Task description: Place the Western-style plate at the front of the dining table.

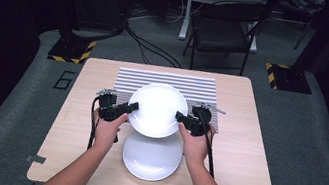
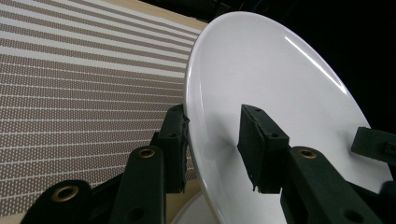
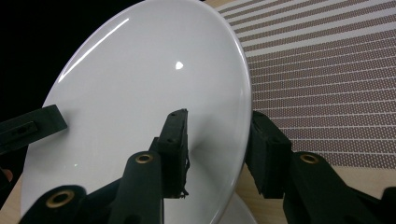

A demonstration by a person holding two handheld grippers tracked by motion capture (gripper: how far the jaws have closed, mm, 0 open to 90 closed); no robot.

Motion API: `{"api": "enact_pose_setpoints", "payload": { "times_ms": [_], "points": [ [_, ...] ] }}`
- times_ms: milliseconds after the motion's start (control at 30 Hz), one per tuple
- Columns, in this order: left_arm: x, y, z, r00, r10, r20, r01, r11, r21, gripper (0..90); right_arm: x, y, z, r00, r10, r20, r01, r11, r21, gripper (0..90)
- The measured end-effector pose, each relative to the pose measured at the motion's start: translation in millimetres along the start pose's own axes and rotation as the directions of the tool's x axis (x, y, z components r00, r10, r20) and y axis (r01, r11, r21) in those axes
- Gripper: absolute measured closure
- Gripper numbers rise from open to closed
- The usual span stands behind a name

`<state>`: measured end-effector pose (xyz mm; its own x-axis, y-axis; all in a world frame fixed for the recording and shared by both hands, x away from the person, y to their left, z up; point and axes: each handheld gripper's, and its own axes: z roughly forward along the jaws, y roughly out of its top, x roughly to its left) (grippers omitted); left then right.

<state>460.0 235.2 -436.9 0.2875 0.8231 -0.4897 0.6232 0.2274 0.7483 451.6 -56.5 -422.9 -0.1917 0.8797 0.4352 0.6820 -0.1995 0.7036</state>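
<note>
A white plate [image 1: 157,109] hangs tilted above the striped placemat [image 1: 169,80], held by both grippers at opposite rims. My left gripper [image 1: 130,108] is shut on its left rim; in the left gripper view the jaws [image 2: 215,126] straddle the plate's [image 2: 280,93] edge, one on each face. My right gripper [image 1: 181,117] is shut on the right rim, its jaws [image 3: 217,135] likewise pinching the plate [image 3: 140,84]. A second white plate [image 1: 151,159] lies flat on the wooden table [image 1: 239,150], just nearer than the held one.
The placemat [image 2: 84,93] covers the table's far middle. Behind the table stand a folding chair [image 1: 223,31] and two stand bases with hazard stripes [image 1: 72,50]. Cables trail from both grippers toward the near edge.
</note>
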Motion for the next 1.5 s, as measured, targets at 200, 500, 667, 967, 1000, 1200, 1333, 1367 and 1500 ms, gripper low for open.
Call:
{"api": "enact_pose_setpoints", "payload": {
  "times_ms": [200, 500, 667, 967, 1000, 1200, 1333, 1367, 1500],
  "points": [
    [2.4, 6.8, 0.9, 0.9999, -0.015, -0.003, 0.015, 0.9999, -0.008, 62.7, 2.8, 6.2, 4.0, 1.0000, 0.003, 0.000, -0.003, 1.000, 0.002, 61.5],
    [3.1, 21.4, 4.4, 0.9996, -0.026, -0.013, 0.026, 0.9995, -0.019, 63.4, 6.8, 20.1, 11.0, 1.0000, 0.004, -0.005, -0.004, 1.000, 0.006, 62.0],
    [2.8, 30.3, 8.4, 0.9997, -0.019, -0.017, 0.018, 0.9996, -0.020, 63.6, 8.5, 30.6, 14.9, 1.0000, -0.004, 0.008, 0.004, 1.000, -0.001, 62.2],
    [5.7, 41.1, 16.4, 0.9991, -0.037, -0.020, 0.036, 0.9991, -0.024, 63.7, 10.6, 45.7, 22.8, 0.9998, -0.011, 0.017, 0.012, 1.000, -0.007, 62.7],
    [6.2, 41.6, 17.3, 0.9990, -0.041, -0.020, 0.040, 0.9990, -0.020, 63.6, 10.1, 46.4, 24.3, 0.9998, -0.008, 0.017, 0.008, 1.000, -0.004, 62.9],
    [12.6, 44.2, 26.4, 0.9989, -0.043, -0.020, 0.042, 0.9989, -0.021, 63.8, 6.4, 48.2, 36.2, 0.9995, -0.003, 0.030, 0.003, 1.000, 0.013, 62.9],
    [15.7, 45.9, 32.0, 0.9990, -0.039, -0.023, 0.039, 0.9992, -0.013, 63.9, 3.4, 48.6, 44.3, 0.9994, -0.007, 0.033, 0.007, 1.000, 0.010, 62.9],
    [16.0, 46.4, 33.3, 0.9987, -0.045, -0.024, 0.045, 0.9990, -0.010, 63.9, 3.1, 48.8, 46.0, 0.9994, -0.005, 0.034, 0.005, 1.000, 0.011, 62.9],
    [17.8, 49.4, 38.9, 0.9993, -0.032, -0.020, 0.032, 0.9990, -0.030, 64.2, -0.6, 50.2, 52.6, 0.9994, 0.002, 0.034, -0.003, 1.000, 0.011, 62.9]
  ]
}}
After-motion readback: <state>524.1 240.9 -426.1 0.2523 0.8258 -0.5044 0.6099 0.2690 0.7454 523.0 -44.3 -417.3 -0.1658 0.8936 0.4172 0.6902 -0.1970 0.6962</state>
